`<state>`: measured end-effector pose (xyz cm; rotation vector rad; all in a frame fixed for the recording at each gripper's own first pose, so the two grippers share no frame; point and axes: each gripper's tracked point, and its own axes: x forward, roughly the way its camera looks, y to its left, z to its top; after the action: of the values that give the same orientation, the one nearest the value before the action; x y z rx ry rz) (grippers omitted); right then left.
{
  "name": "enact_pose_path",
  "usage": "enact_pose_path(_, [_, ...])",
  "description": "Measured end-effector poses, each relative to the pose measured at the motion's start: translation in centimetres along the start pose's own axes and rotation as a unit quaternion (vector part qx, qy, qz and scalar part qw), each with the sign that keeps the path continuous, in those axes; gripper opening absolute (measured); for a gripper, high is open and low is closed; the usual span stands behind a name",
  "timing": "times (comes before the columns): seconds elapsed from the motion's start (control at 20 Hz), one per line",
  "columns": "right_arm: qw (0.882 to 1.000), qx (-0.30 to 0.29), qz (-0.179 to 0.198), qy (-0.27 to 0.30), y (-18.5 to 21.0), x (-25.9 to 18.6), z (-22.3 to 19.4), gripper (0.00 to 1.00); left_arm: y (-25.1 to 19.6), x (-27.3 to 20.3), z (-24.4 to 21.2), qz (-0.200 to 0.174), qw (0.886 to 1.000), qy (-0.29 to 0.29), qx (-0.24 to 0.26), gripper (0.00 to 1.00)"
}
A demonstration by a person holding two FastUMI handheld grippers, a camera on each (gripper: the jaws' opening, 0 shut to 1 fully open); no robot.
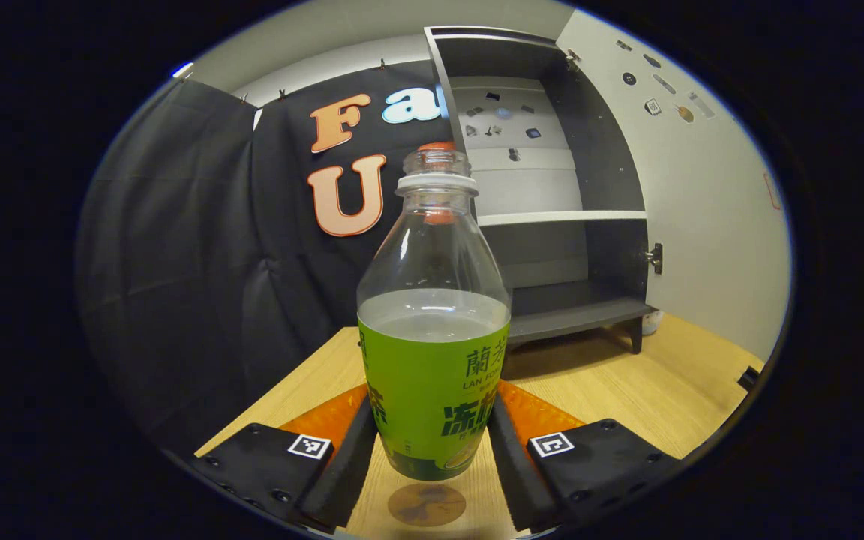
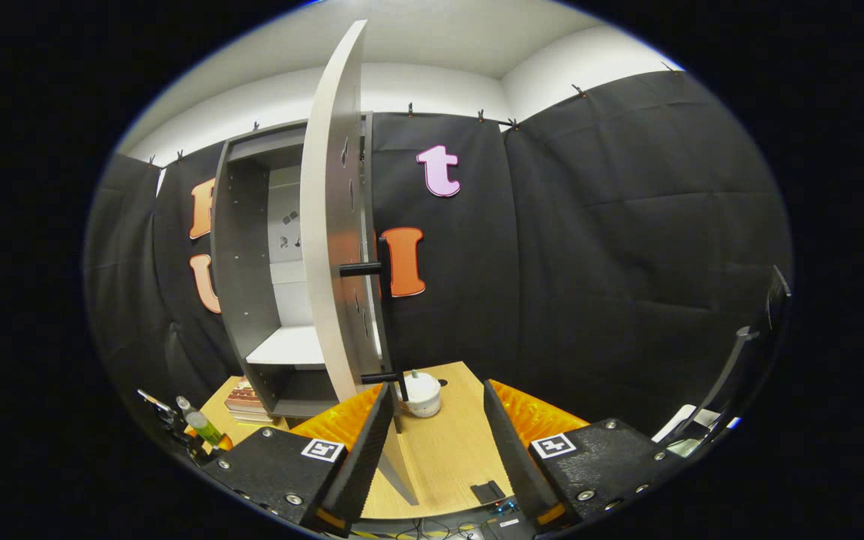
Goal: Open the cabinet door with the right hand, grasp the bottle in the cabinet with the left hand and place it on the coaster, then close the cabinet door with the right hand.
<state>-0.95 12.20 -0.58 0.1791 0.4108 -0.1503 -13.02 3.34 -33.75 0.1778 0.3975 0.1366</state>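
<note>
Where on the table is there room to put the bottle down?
Bare wood lies between the bottle and the open cabinet, and right of it toward the table edge. The coaster sits free just below the bottle, between the left gripper fingers. Beside the cabinet's left foot, books crowd the table.
</note>
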Motion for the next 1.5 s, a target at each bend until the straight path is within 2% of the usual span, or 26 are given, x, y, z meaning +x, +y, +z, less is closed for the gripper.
enact_pose_path(0.05, [1.0, 0.0, -0.002, -0.001, 0.0, -0.1, 0.2, 0.76, 0.1, 0.2, -1.2, 0.002, 1.0, 0.007, -0.006, 0.81])
enact_pose_path(0.1, [1.0, -0.001, -0.004, -0.001, 0.1, 0.0, 0.4, 0.81, 0.0, 0.4, -2.6, -0.004, 1.0, 0.019, -0.017, 0.81])
enact_pose_path(0.25, [1.0, -0.009, -0.009, -0.001, 0.0, 0.2, 1.3, 0.82, 0.5, 1.5, -6.2, -0.003, 0.998, 0.056, -0.028, 0.81])
enact_pose_path(0.3, [1.0, -0.006, -0.009, -0.004, 0.1, 0.3, 1.9, 0.76, 1.1, 1.8, -6.7, 0.001, 0.998, 0.058, -0.026, 0.84])
enact_pose_path(0.35, [1.0, -0.004, -0.011, -0.009, 0.1, 0.2, 2.3, 0.76, 1.3, 2.0, -7.2, 0.003, 0.998, 0.063, -0.028, 0.82])
enact_pose_path(0.4, [1.0, -0.003, -0.011, -0.012, 0.1, 0.2, 2.5, 0.76, 1.5, 1.9, -7.6, 0.003, 0.997, 0.069, -0.032, 0.82])
enact_pose_path(0.45, [1.0, -0.003, -0.014, -0.012, 0.0, 0.2, 2.6, 0.81, 1.3, 1.8, -8.3, 0.001, 0.997, 0.075, -0.037, 0.82])
enact_pose_path(0.55, [1.0, -0.003, -0.018, -0.012, 0.0, 0.3, 2.6, 0.81, 1.1, 1.5, -9.3, -0.002, 0.996, 0.082, -0.044, 0.82])
enact_pose_path(0.8, [1.0, -0.011, -0.015, -0.017, 0.4, 0.3, 3.7, 0.81, 0.7, 1.2, -10.5, -0.002, 0.994, 0.098, -0.041, 0.82])
enact_pose_path(0.95, [1.0, -0.016, -0.008, -0.018, 1.0, 0.3, 3.6, 0.81, 0.4, 1.5, -10.5, -0.013, 0.995, 0.095, -0.04, 0.82])
enact_pose_path(1.05, [1.0, -0.016, -0.005, -0.02, 1.2, 0.3, 3.5, 0.81, 0.5, 1.1, -11.5, -0.013, 0.992, 0.116, -0.046, 0.84])
enact_pose_path(1.1, [1.0, -0.015, -0.002, -0.021, 1.3, 0.5, 3.5, 0.76, 0.7, 1.1, -11.7, -0.012, 0.991, 0.121, -0.05, 0.85])
enact_pose_path(1.3, [0.999, -0.015, -0.003, -0.028, 1.1, 0.3, 3.7, 0.76, 1.5, 0.3, -10.7, -0.016, 0.991, 0.125, -0.052, 0.88])
enact_pose_path(1.35, [0.999, -0.014, -0.003, -0.03, 1.1, 0.3, 3.8, 0.76, 1.7, 0.3, -10.5, -0.016, 0.991, 0.123, -0.048, 0.91])
enact_pose_path(1.5, [0.999, -0.021, -0.006, -0.035, 0.7, 0.5, 3.8, 0.76, 1.8, 0.0, -9.2, -0.018, 0.992, 0.119, -0.042, 0.89])
